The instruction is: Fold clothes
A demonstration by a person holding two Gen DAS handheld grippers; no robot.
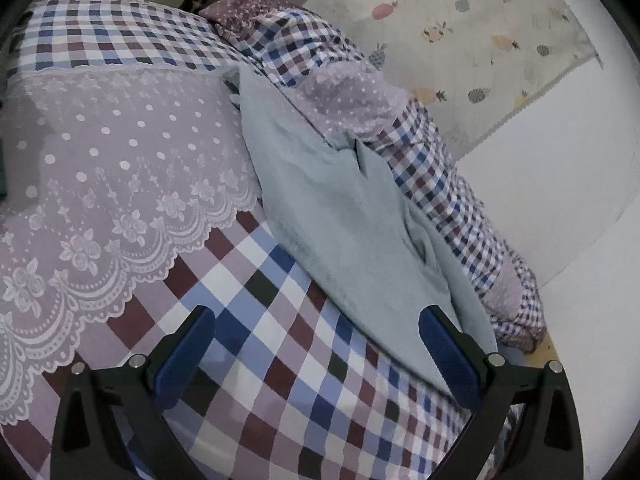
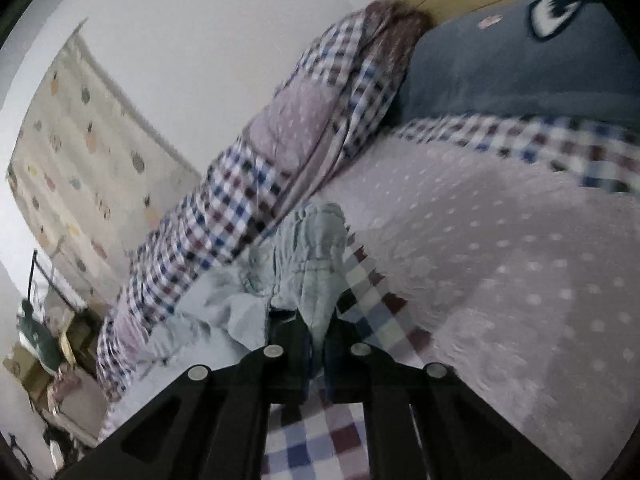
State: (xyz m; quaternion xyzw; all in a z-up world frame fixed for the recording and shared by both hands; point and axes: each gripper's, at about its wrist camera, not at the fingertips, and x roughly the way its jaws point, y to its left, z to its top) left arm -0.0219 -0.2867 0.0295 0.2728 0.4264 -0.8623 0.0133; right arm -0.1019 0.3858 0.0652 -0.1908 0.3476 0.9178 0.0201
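One pale garment (image 1: 344,216), two tongs (image 1: 316,340) (image 2: 316,344), one pillow (image 2: 520,68).

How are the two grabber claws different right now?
The left gripper has its fingers spread wide apart, while the right gripper is squeezed shut. The left gripper holds nothing and hangs over the checked bedcover; the right gripper pinches a bunch of the pale blue-grey garment. Both have black arms with blue pads.

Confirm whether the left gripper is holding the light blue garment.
No: the left gripper is open, its blue fingers spread wide over the checked bedspread, with the light blue garment lying unheld beside one.
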